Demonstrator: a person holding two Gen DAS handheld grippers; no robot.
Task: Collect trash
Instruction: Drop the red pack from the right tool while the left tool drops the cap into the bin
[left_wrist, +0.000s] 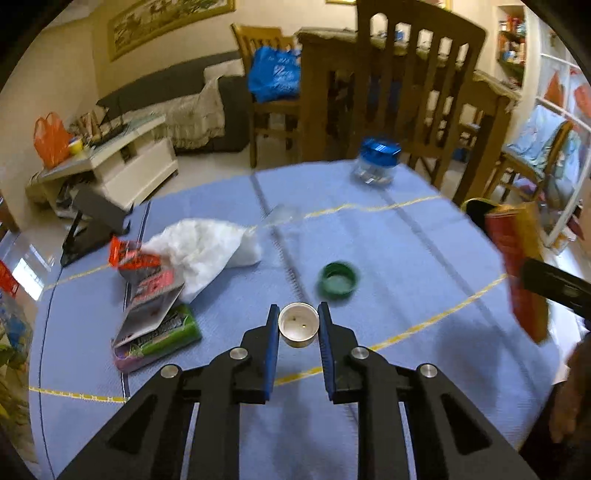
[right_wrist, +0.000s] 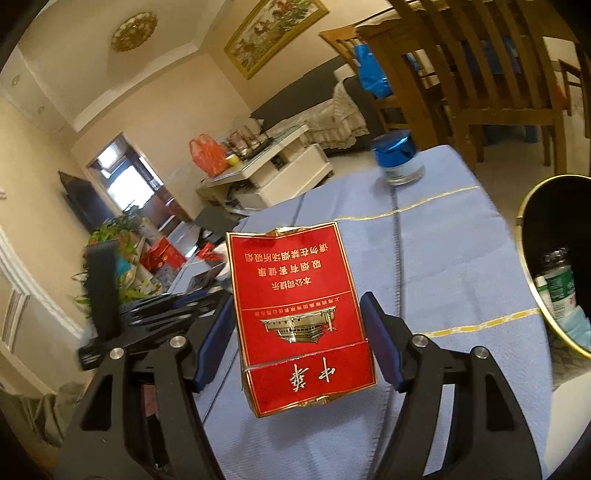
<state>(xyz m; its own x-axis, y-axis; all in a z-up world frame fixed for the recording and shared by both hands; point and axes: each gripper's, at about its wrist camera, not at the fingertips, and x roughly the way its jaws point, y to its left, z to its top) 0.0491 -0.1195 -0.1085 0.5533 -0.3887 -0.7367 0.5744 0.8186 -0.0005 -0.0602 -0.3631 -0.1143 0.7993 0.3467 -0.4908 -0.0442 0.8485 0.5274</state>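
Observation:
My left gripper (left_wrist: 298, 314) is shut on a small empty metal tealight cup (left_wrist: 298, 325), held just above the blue tablecloth (left_wrist: 406, 258). My right gripper (right_wrist: 297, 314) is shut on a red cigarette pack (right_wrist: 299, 314), lifted above the table; the pack also shows at the right in the left wrist view (left_wrist: 517, 266). A green bottle cap (left_wrist: 338, 278) lies beyond the cup. A crumpled white tissue (left_wrist: 207, 247), red wrappers (left_wrist: 136, 258) and a green gum packet (left_wrist: 162, 334) lie at the left.
A black bin with a gold rim (right_wrist: 554, 258) stands at the table's right edge and holds a plastic bottle (right_wrist: 557, 288). A glass jar with a blue lid (left_wrist: 376, 162) sits at the far table edge. Wooden chairs (left_wrist: 417, 74) stand behind.

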